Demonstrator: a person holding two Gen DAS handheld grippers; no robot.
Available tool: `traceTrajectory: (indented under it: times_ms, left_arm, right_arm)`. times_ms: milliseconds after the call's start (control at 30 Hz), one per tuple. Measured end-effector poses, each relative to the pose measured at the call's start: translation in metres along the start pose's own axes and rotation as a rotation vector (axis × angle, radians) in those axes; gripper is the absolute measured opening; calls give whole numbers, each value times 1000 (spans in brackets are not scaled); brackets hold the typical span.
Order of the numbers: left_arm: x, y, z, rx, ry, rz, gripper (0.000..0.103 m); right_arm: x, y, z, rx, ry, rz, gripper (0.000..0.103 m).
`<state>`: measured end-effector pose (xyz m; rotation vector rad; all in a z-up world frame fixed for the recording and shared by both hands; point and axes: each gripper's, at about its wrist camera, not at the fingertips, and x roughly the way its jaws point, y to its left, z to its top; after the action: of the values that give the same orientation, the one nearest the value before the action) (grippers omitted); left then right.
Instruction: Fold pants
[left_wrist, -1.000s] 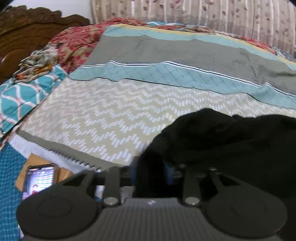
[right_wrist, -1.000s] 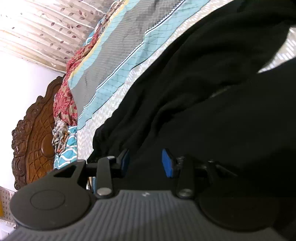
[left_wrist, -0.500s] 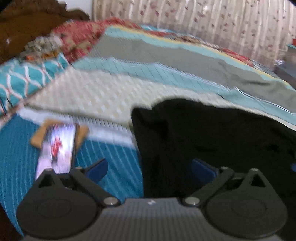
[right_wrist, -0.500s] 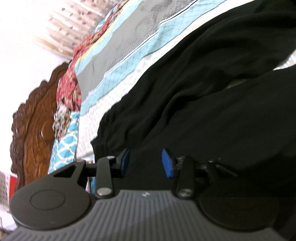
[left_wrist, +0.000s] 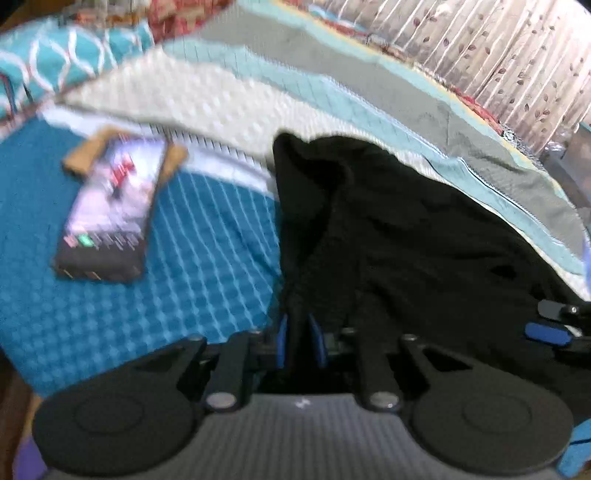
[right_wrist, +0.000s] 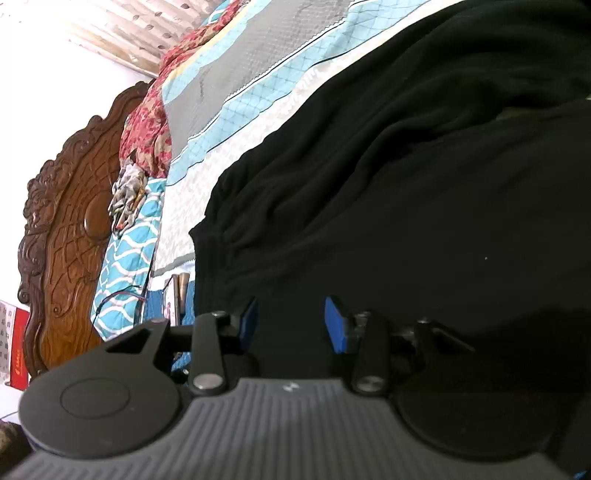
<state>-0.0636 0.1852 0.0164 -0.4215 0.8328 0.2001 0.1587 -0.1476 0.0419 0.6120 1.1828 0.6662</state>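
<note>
The black pants (left_wrist: 406, 229) lie rumpled across the patterned bedspread (left_wrist: 229, 99). My left gripper (left_wrist: 298, 339) sits at their near left edge, blue pads drawn close together with a fold of black cloth pinched between them. At the right edge of the left wrist view my right gripper (left_wrist: 550, 319) rests on the same cloth. In the right wrist view the pants (right_wrist: 406, 166) fill most of the frame. There the right gripper (right_wrist: 291, 326) holds its pads partly apart, and a thick bunch of black cloth fills the gap.
A phone (left_wrist: 110, 214) with a lit screen lies on a tan block on the teal cover (left_wrist: 177, 280), left of the pants. A carved wooden headboard (right_wrist: 62, 240), a teal pillow (right_wrist: 125, 254) and a curtain (left_wrist: 498, 55) border the bed.
My left gripper let go of the cloth, opened wide, swung along the pants to their left edge, and closed on a fold there. The right gripper kept its grip and rolled slightly.
</note>
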Motion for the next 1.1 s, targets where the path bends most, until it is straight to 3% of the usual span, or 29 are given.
traceTrajectory:
  times_ms: [133,233,300,367,433,533,733,867,967,1100]
  left_arm:
    - [-13,-26,-12,188,-53,162,14]
    - [0,-30,-20,228,27,216,21]
    - [-6,-16,-15,157,43,190,26]
    - [-24,-2,-5,73,-9,162,35]
    - [-41,7,7,17,-80,172,36]
    - [-43,4,22,-12,-109,130,36]
    - [6,-54,24,94,-31,59,36]
    - [50,-78,5,165,109,131,35]
    - [47,-87,-1,236,87,162,36]
    - [27,-83,14,163,44,84,40]
  right_arm:
    - [0,-1,-1,-1,6,14,44]
    - [2,-3,-4,-7,20,21,44]
    - [2,-4,-6,-7,26,21,44]
    - [-2,-6,-5,-5,20,23,44]
    - [-8,-8,-4,0,-1,27,44]
    - [-19,-21,0,34,-41,31,45]
    - [-30,-48,-3,113,-67,-8,45]
    - [-41,-61,-8,92,-78,-115,45]
    - [-54,-72,-11,88,-98,-150,44]
    - [-81,-88,-7,117,-169,-139,45]
